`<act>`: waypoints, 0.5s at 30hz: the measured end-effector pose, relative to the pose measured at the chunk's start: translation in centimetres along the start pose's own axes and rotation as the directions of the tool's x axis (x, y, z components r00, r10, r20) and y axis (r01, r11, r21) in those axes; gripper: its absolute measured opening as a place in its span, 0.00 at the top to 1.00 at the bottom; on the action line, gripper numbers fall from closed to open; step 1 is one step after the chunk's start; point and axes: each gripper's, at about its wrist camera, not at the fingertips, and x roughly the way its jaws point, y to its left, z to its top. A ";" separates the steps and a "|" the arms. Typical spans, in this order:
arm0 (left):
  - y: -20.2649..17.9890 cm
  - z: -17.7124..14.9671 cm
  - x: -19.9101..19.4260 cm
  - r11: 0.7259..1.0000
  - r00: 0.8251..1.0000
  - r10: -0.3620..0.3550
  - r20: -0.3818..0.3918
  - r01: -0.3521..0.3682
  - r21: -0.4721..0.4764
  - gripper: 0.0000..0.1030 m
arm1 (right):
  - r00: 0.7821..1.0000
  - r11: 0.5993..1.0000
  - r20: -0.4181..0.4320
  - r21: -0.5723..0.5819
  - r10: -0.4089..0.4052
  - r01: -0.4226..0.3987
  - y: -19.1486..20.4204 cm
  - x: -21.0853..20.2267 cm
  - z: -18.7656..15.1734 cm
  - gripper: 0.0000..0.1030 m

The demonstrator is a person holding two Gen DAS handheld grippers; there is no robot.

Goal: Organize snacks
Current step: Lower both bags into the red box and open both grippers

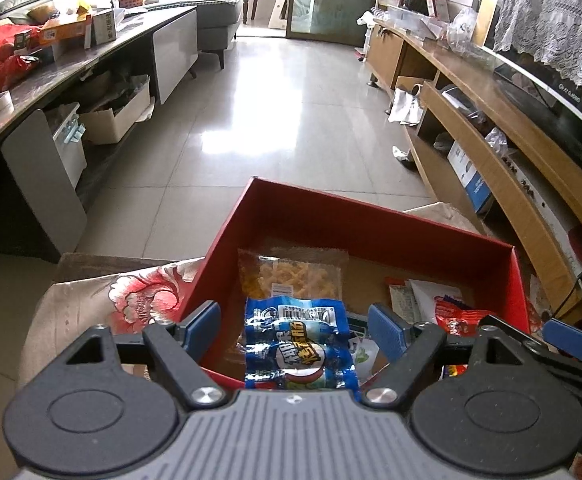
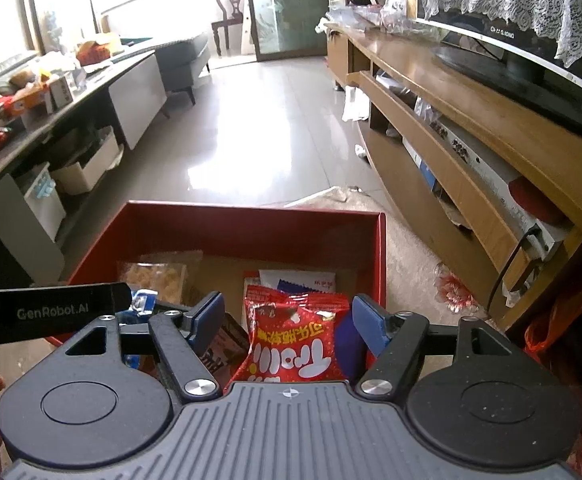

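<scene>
1. A red box (image 1: 371, 224), open at the top with a brown cardboard floor, sits on a floral cloth and holds the snacks.
2. A blue sausage pack (image 1: 301, 344) with a white barcode label lies near the box's front edge.
3. A clear packet of yellow crisps (image 1: 295, 274) lies flat behind the blue pack, toward the box's far left corner.
4. A red candy bag (image 2: 291, 340) with big white characters lies at the front, right of the blue pack.
5. A white packet (image 2: 299, 278) lies flat just behind the red bag.
</scene>
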 end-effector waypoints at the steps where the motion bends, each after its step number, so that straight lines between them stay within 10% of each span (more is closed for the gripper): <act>1: -0.1 0.0 -0.1 1.000 1.000 -0.001 0.001 0.001 0.003 0.20 | 1.000 1.000 0.003 0.004 -0.001 0.001 0.0 -0.1 0.0 0.25; 15: -0.9 -1.5 -1.1 0.999 1.000 0.007 -0.001 -0.007 0.051 0.20 | 1.000 0.999 -0.009 -0.020 -0.026 0.026 0.2 -0.9 -0.7 0.24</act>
